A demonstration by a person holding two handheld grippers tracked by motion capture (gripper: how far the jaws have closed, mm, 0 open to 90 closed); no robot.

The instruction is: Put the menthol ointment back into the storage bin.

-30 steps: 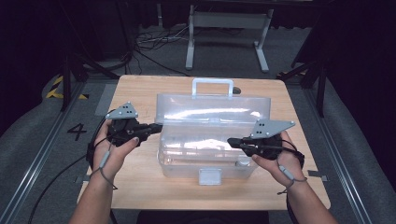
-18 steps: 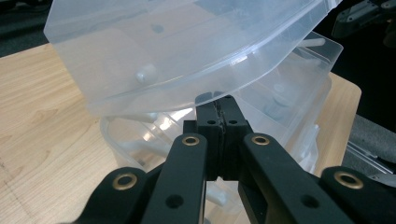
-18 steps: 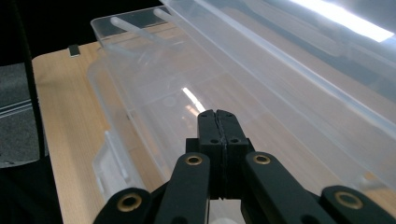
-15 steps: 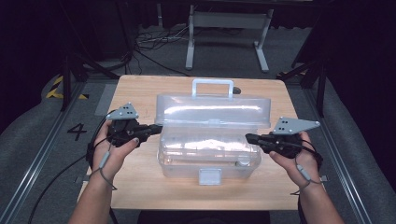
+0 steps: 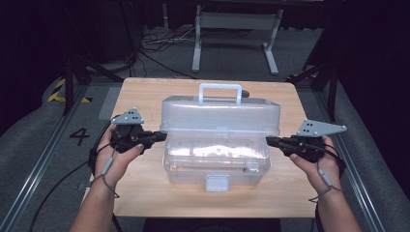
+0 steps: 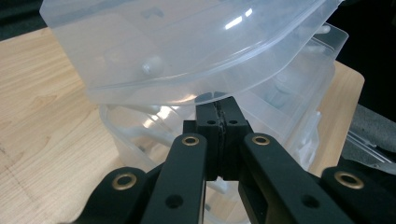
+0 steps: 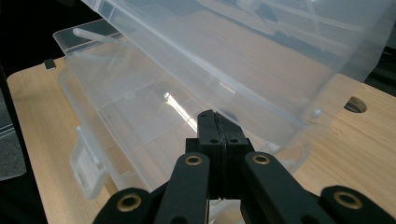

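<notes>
Overhead light fell mainly on the wooden table point(image 5: 145, 193); the floor and background stayed dim, nearly black at the top corners. The high view was soft and slightly grainy. White glare streaks sat on the clear plastic box point(image 6: 187, 51) in both gripper views. The near black jaws were slightly out of focus; shadows were faint.

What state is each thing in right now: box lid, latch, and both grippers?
Clear box lid: raised, partly open.
Box base: resting on table.
Front latch: undone, hanging down.
Left gripper: shut, tip under lid edge.
Right gripper: shut, holding nothing.
</notes>
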